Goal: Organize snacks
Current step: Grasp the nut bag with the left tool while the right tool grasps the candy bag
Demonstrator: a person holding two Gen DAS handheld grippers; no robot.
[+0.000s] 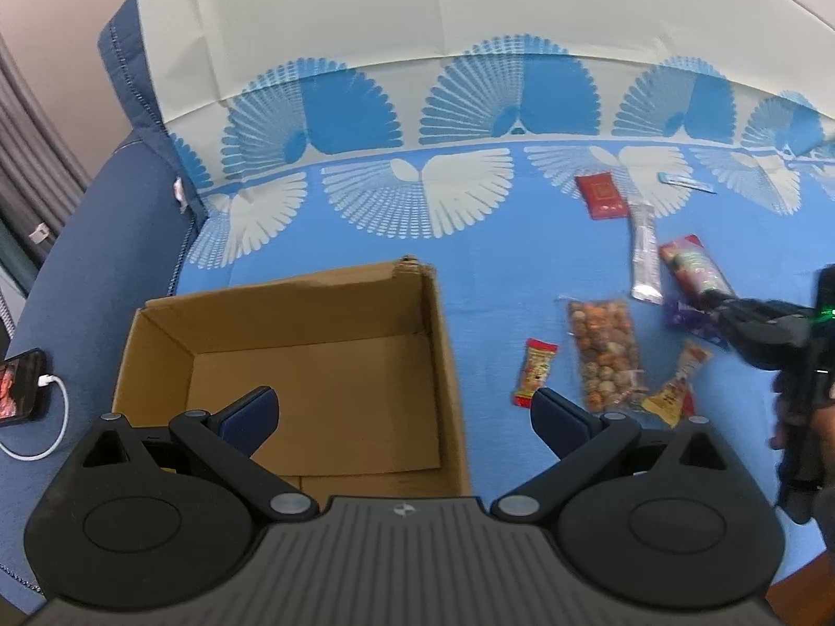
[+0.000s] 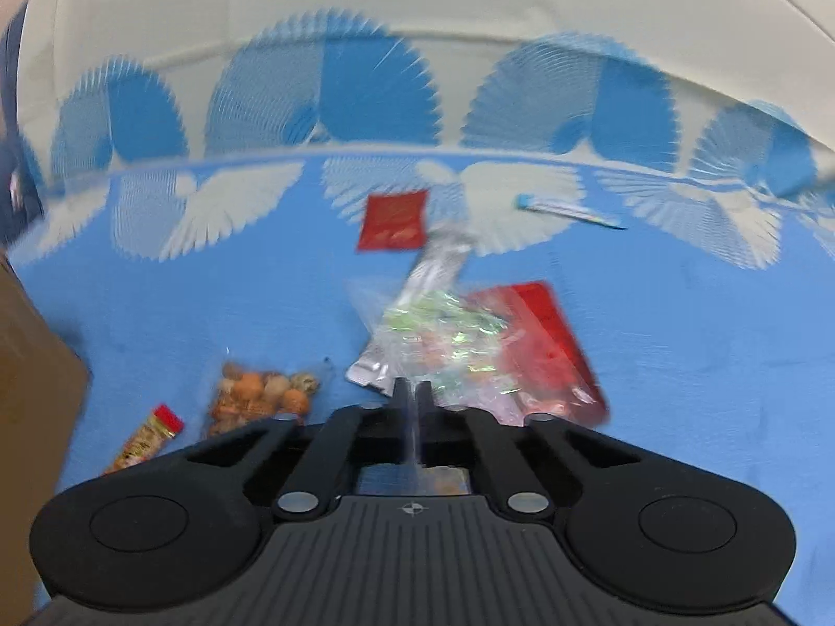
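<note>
Crinkly clear plastic with a red end, the candy bag (image 2: 469, 344) is pinched by its near edge in the right gripper (image 2: 412, 391), jaws closed on it above the bedspread (image 2: 704, 339). Best carry it high and level toward the cardboard box (image 1: 292, 302), clearing the wall before release. Left gripper (image 1: 402, 417) hovers over the box, jaws wide open and empty.

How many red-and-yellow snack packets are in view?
2: one red-and-yellow packet left of the nut bag, a second packet right of it. More may be hidden.
</note>
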